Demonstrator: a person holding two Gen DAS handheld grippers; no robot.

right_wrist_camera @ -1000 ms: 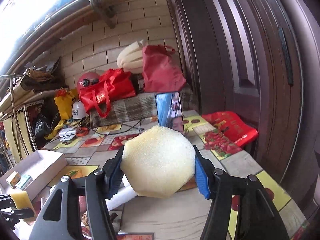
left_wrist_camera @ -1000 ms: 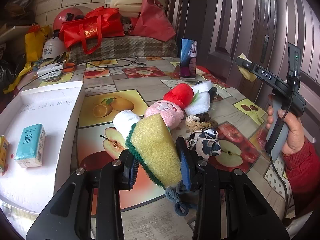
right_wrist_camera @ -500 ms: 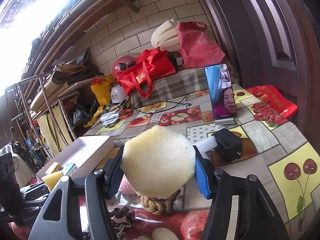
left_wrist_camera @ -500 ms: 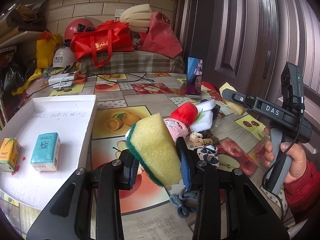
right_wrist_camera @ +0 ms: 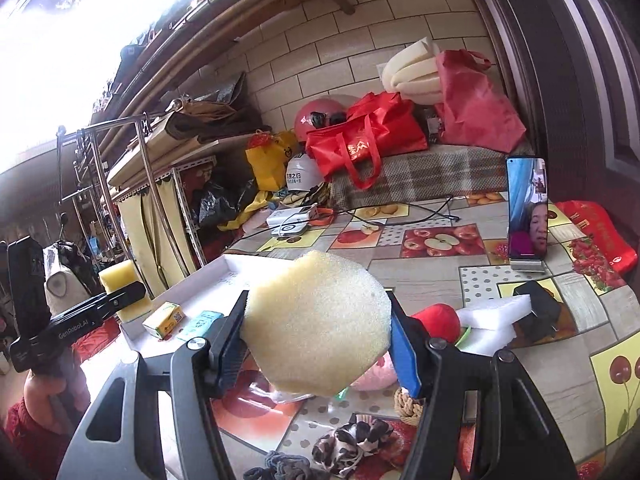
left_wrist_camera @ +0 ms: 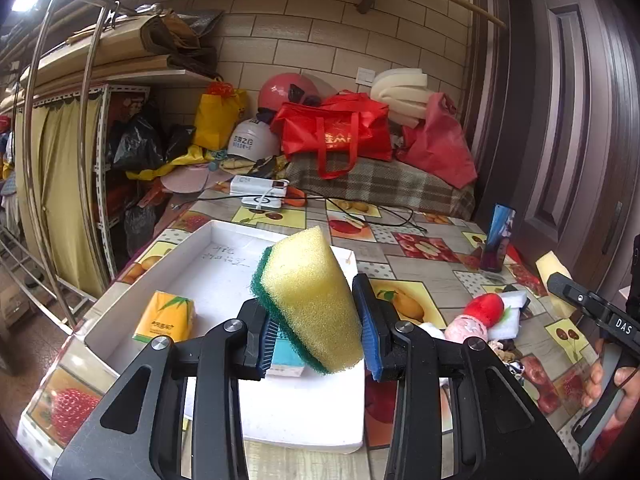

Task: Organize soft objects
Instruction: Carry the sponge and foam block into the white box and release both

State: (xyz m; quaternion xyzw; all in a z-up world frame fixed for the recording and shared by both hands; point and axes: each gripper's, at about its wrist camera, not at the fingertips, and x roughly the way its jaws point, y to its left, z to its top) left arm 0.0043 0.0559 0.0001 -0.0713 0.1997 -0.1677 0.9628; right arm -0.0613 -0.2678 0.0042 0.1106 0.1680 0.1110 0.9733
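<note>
My left gripper [left_wrist_camera: 316, 332] is shut on a yellow sponge with a green scouring side [left_wrist_camera: 310, 300] and holds it above the white tray [left_wrist_camera: 224, 236]. My right gripper [right_wrist_camera: 320, 344] is shut on a pale round foam sponge [right_wrist_camera: 316, 324], held above the table right of the tray [right_wrist_camera: 236, 264]. On the table lie a red and pink plush toy [left_wrist_camera: 476, 316], white foam blocks [right_wrist_camera: 496, 312], a leopard scrunchie [right_wrist_camera: 352, 440] and a braided rope ring [right_wrist_camera: 408, 404].
In the tray lie an orange tissue pack [left_wrist_camera: 166, 318] and a teal tissue pack [right_wrist_camera: 200, 322]. A phone on a stand [right_wrist_camera: 526, 212] and a black charger [right_wrist_camera: 540, 304] stand at the right. Red bags [left_wrist_camera: 336, 132], helmets and cables crowd the table's far end.
My left gripper swung left and up with the yellow sponge, from over the pile of soft things to over the tray. My right gripper turned left toward the tray, still holding the foam sponge.
</note>
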